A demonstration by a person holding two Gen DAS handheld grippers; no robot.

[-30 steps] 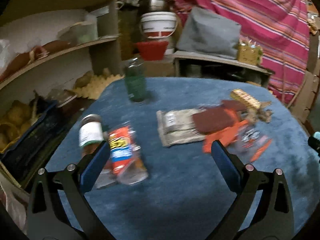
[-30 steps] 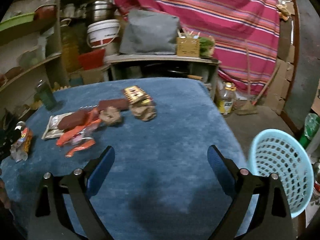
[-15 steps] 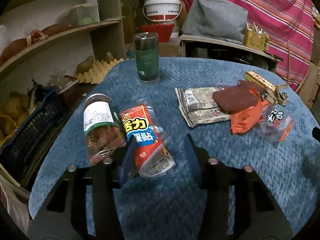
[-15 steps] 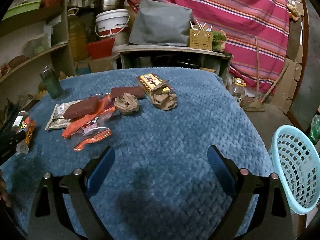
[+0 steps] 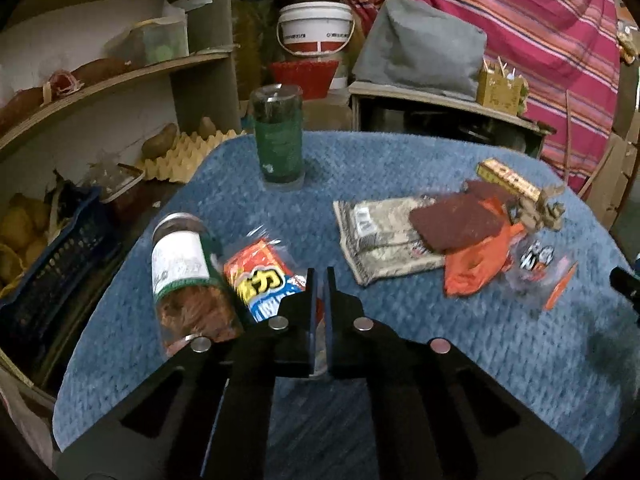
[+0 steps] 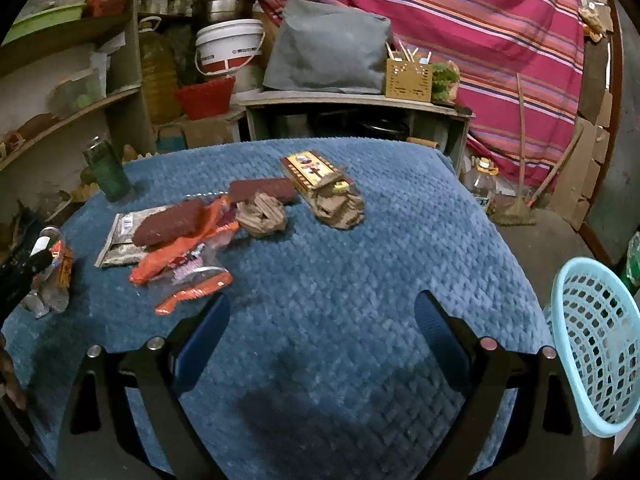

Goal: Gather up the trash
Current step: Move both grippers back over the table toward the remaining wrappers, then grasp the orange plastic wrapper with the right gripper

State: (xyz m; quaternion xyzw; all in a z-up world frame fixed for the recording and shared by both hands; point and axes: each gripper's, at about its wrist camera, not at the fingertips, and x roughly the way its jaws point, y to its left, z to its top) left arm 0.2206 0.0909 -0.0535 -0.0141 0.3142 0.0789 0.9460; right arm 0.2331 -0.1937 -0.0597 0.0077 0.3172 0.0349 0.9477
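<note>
A red and blue snack wrapper [image 5: 260, 268] lies on the blue tablecloth [image 5: 400, 340] beside a toppled glass jar [image 5: 180, 264]. My left gripper [image 5: 318, 274] is at the wrapper's right edge, its jaws closing to a thin slit with the clear plastic edge pinched between them. To the right lies a heap of trash: a grey packet [image 5: 380, 236], a brown packet [image 5: 452, 224], an orange wrapper [image 5: 476, 264] and a clear wrapper [image 5: 536, 264]. My right gripper [image 6: 322, 304] hovers open over bare cloth, holding nothing. Crumpled brown paper [image 6: 260, 214] and a yellow box [image 6: 312, 170] lie farther back.
A light blue plastic basket [image 6: 592, 340] stands on the floor off the table's right edge. An upright green jar [image 5: 278, 136] sits at the table's back left. Shelves, an egg tray and a dark crate of produce [image 5: 48, 264] crowd the left side.
The left gripper's jaws went from wide open to shut at the red and blue wrapper's edge as it came closer. The right gripper stayed open and edged nearer over the cloth.
</note>
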